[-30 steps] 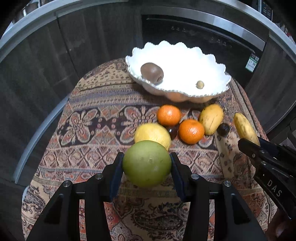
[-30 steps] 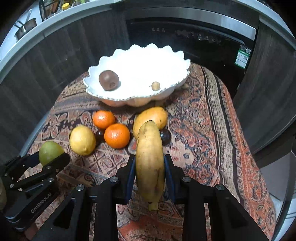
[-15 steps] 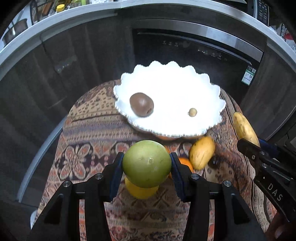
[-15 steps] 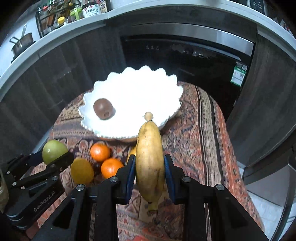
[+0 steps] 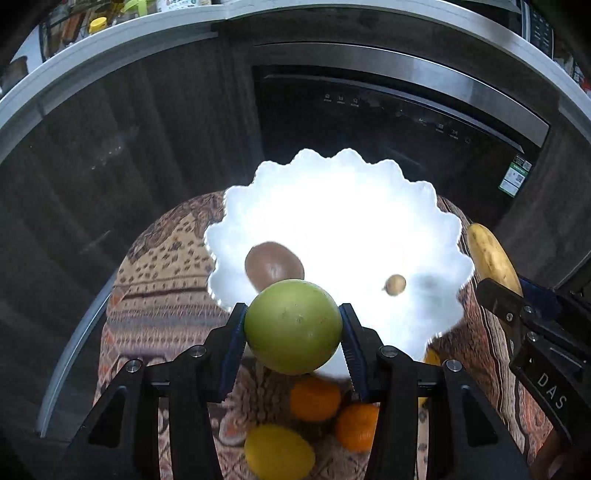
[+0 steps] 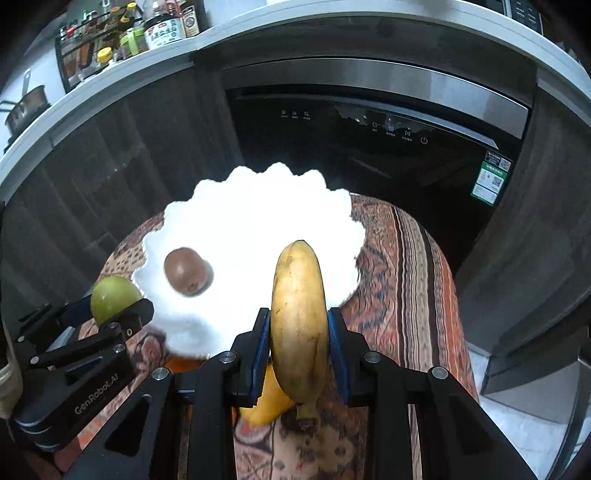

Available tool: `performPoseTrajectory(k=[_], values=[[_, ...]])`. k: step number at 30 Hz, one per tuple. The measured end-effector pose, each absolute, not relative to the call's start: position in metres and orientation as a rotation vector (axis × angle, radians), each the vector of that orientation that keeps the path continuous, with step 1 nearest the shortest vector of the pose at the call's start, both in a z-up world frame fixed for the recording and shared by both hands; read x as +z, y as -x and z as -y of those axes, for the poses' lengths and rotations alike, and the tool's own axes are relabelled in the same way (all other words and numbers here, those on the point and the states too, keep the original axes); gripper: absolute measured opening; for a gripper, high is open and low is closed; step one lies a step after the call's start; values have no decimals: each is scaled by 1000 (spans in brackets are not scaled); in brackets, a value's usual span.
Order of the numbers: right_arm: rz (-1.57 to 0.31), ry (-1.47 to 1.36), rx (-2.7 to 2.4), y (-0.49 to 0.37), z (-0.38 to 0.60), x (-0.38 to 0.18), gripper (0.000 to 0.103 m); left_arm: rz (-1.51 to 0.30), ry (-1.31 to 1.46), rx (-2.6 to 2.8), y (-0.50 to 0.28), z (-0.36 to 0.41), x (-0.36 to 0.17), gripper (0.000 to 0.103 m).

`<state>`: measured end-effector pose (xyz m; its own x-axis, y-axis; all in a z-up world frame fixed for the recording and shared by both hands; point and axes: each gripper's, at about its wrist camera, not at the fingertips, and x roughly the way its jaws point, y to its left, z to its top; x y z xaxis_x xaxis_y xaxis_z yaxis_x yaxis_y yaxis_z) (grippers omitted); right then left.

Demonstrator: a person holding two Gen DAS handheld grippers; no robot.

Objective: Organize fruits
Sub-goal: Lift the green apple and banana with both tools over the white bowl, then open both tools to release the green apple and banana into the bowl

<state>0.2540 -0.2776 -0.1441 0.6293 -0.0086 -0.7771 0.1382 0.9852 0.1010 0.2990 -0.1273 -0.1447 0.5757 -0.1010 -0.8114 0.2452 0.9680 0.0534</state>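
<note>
So I've got both tongs loaded up. The left tongs (image 5: 293,334) are clamped around a round green fruit (image 5: 293,326), blue pads pressed on either side of it, and it's hanging in front of the near rim of the white scalloped bowl (image 5: 369,206). The right tongs (image 6: 298,345) are gripping a banana (image 6: 298,328) lengthwise, stem end pointing back toward me, tip pointing out over the bowl's near edge.

The bowl is pretty blown out by the light, but I can see a brown kiwi (image 5: 274,266) on its left side and a small tan round fruit (image 5: 395,284) further right, well apart from the kiwi.

The bowl sits on the table, which is covered with a patterned cloth (image 6: 406,280). On the cloth below my left tongs there are two oranges (image 5: 314,398) touching each other, and a lemon (image 5: 279,457) just in front of them. From the right wrist view I can make out a yellow-orange fruit (image 6: 264,404) partly hidden under the banana, can't really tell what it is.

Behind the table there's a dark appliance front (image 6: 369,147) with a row of small control icons, and a countertop with bottles (image 6: 162,29) up top left.
</note>
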Motion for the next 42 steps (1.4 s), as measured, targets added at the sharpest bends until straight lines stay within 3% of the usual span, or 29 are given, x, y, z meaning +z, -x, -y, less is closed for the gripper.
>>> performPoseTrajectory(k=[16, 18, 19, 20, 22, 25, 30, 42], values=[[-950, -168, -83, -317, 286, -179, 32, -1084, -203, -231, -355, 139, -189, 48], [-931, -156, -93, -316, 285, -178, 35, -1083, -208, -230, -354, 138, -191, 60], [-918, -147, -95, -316, 285, -177, 43, -1071, -209, -222, -353, 137, -189, 76], [-903, -139, -103, -314, 284, -175, 54, -1052, -210, -209, -351, 135, -186, 82], [-886, -135, -123, -312, 285, -171, 63, -1039, -211, -200, -350, 134, -182, 84], [-876, -134, -140, -308, 286, -165, 68, -1036, -203, -196, -348, 130, -176, 86], [-862, -140, -164, -299, 285, -154, 77, -1020, -208, -164, -338, 123, -161, 97], [-869, -150, -178, -271, 273, -125, 79, -1001, -195, -148, -307, 103, -122, 103]])
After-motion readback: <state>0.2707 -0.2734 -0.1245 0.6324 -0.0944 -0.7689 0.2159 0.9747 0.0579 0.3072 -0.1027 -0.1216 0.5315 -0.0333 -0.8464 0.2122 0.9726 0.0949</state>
